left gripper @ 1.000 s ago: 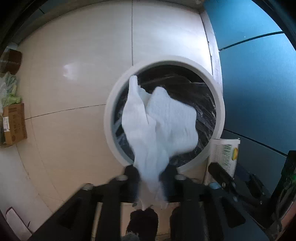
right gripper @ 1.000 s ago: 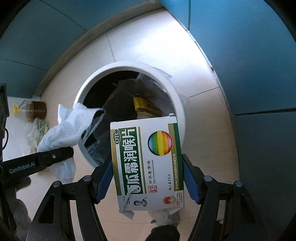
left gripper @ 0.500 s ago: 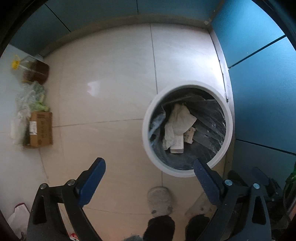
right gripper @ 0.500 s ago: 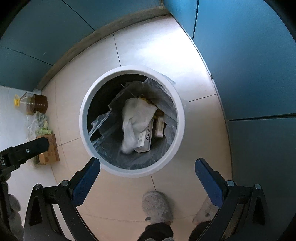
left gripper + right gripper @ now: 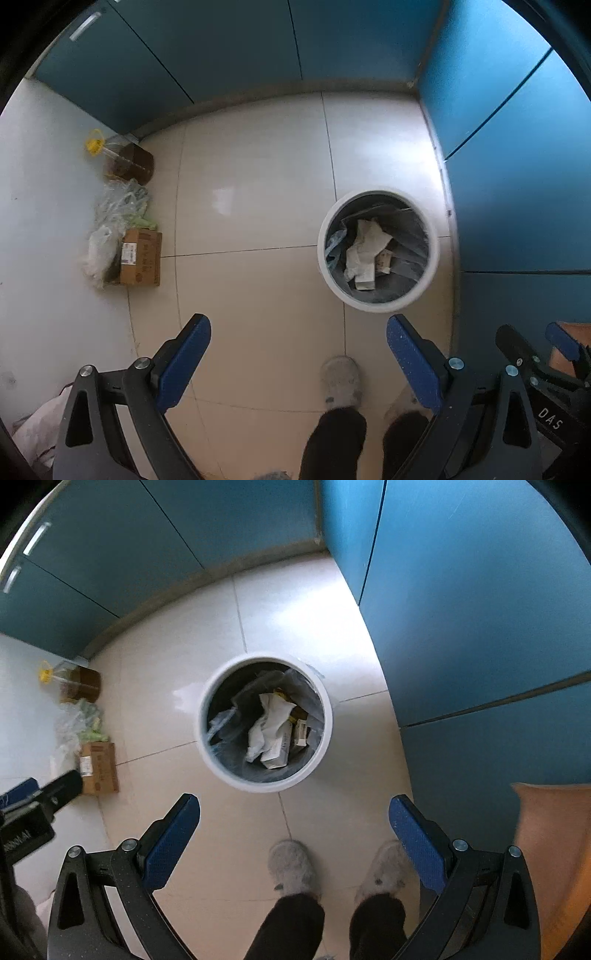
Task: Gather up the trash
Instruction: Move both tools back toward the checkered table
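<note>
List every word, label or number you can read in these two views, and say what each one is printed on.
"DAS": white letters on the black body of the right gripper, at the left wrist view's right edge.
Partly cut-off white lettering on the black left gripper: not readable.
White label on the brown cardboard box: too small.
Print on the white carton in the round white trash bin: blurred.

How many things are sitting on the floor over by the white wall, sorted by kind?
Bottles of brown liquid: 1, the bottle
Cardboard boxes: 1, the cardboard box
Heaps of clear plastic bags: 1, the plastic bags
Total: 3
</note>
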A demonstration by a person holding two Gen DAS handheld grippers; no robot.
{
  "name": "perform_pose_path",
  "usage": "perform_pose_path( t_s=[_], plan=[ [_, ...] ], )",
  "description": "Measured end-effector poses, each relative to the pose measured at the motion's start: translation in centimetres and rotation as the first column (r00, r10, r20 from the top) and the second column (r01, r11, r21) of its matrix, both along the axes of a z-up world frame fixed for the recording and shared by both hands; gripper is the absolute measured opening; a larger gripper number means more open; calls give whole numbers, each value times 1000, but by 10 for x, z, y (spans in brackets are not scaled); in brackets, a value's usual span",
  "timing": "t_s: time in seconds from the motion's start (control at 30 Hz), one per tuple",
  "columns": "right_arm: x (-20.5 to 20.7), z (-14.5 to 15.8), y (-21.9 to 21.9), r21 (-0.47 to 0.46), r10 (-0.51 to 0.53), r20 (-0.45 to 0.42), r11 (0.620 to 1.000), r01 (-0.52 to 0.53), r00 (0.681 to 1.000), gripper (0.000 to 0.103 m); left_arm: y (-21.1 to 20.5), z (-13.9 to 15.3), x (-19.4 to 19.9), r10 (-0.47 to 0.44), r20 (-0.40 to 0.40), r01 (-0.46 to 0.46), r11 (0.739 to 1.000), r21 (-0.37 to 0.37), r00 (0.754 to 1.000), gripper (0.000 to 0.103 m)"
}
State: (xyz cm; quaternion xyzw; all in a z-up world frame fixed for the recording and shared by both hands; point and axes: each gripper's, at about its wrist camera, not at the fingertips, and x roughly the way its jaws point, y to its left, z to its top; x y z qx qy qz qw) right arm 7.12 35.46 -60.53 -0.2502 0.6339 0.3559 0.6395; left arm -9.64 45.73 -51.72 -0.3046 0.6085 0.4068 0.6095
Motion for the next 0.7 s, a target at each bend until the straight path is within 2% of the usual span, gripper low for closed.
perform_pose_path(
  t_s=[0.3, 0.47, 0.6, 0.7],
  plan=[
    [-6, 156, -34, 102, 13, 60, 995, -19, 998, 103, -41, 119, -5, -11, 36, 8, 997, 77, 999, 97],
    [-8, 228, -53, 163, 18, 75, 986, -30, 997, 103, -62, 182, -7, -19, 68, 11, 992, 123, 997, 97],
    [-6, 278, -73, 231, 5, 45, 973, -16, 999, 103, -78, 223, -6, -35, 45, 26, 982, 187, 998, 97],
    [6, 305, -96, 274, -38, -7, 961, 39, 999, 103, -96, 252, 5, -68, 32, 58, 966, 250, 997, 97]
  ],
)
